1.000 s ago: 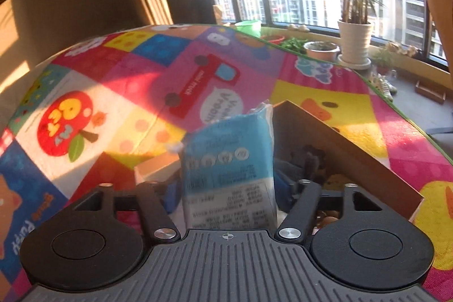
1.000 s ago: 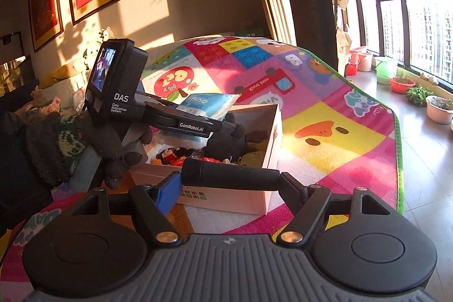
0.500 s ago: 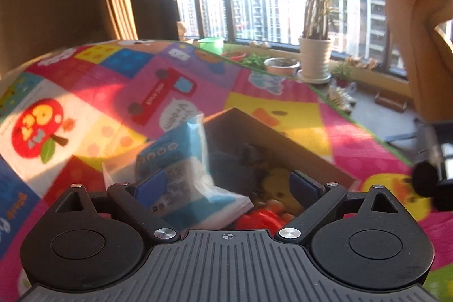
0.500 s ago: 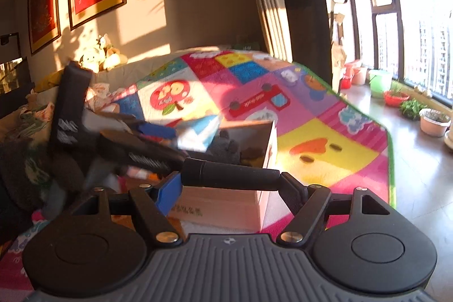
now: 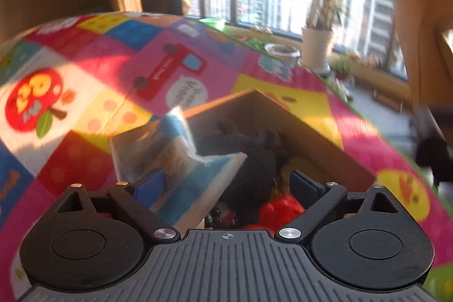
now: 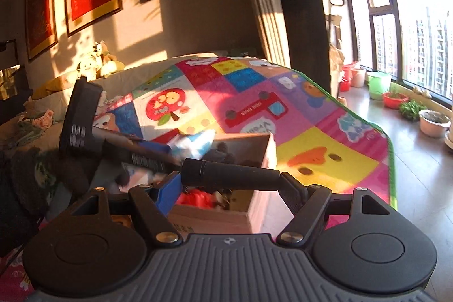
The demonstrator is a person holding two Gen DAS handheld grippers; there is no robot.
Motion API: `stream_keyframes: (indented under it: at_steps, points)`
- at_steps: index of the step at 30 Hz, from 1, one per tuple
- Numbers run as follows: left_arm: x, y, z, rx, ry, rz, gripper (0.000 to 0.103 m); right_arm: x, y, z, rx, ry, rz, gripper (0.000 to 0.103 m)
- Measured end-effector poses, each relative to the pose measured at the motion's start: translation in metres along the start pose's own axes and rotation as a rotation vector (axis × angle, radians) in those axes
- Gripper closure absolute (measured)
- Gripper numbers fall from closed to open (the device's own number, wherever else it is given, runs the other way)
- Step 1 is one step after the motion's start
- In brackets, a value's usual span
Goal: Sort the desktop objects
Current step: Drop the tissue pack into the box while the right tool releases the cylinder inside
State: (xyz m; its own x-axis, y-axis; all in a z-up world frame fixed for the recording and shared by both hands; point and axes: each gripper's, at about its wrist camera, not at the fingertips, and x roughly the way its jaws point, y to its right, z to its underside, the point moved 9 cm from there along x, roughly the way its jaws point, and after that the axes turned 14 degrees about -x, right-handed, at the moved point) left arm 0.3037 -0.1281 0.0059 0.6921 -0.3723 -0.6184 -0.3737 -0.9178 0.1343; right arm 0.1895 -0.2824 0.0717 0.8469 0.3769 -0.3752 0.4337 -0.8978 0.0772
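Note:
A cardboard box (image 5: 305,129) sits on the colourful play mat and holds a dark plush toy (image 5: 249,160) and red items (image 5: 280,212). A blue tissue pack (image 5: 184,171) lies tilted in the box's left side. My left gripper (image 5: 226,184) is open just above the box, its left finger against the pack. My right gripper (image 6: 232,188) is shut on a black cylindrical pen-like tool (image 6: 229,174), held crosswise over the box's near edge (image 6: 215,214). The left gripper's body (image 6: 85,126) shows in the right wrist view, reaching into the box.
The play mat (image 6: 311,132) ends at a green edge on the right, with bare floor beyond. Plant pots (image 6: 433,122) and a green bucket (image 6: 378,84) stand by the window. A sofa with plush toys (image 6: 99,64) is at the back left.
The left gripper has opened and let go of the tissue pack, which has tipped over into the box. The left gripper has swung right. The right gripper still holds the black tool.

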Motion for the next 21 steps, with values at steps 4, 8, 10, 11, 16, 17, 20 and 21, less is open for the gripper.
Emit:
stream_keyframes:
  at_steps: [4,8,10,11,16,17,20,21]
  points:
    - [-0.021,-0.007,0.014,-0.08,0.004,-0.009,0.006,0.028,-0.013,-0.019,-0.026,0.002,-0.03,0.028]
    - [-0.058,-0.025,0.025,-0.176,0.107,-0.064,0.005,0.067,-0.021,-0.016,-0.029,-0.071,-0.052,0.015]
    - [-0.07,-0.036,0.032,-0.209,0.137,-0.096,0.003,0.081,-0.021,-0.008,-0.006,-0.118,-0.051,0.015]
    - [-0.074,-0.04,0.037,-0.222,0.144,-0.106,0.003,0.084,-0.023,-0.005,-0.009,-0.131,-0.054,0.015]
    - [-0.087,-0.046,0.062,-0.257,0.133,-0.119,0.003,0.085,-0.033,-0.016,-0.061,-0.123,-0.048,0.039]
    - [-0.089,-0.045,0.067,-0.264,0.129,-0.114,0.003,0.088,-0.036,-0.021,-0.079,-0.129,-0.049,0.056]
    - [-0.097,-0.039,0.08,-0.281,0.122,-0.084,0.003,0.109,-0.044,-0.038,-0.109,-0.146,-0.047,0.069]
    - [-0.099,-0.038,0.082,-0.282,0.123,-0.077,0.003,0.119,-0.048,-0.042,-0.118,-0.148,-0.043,0.071]
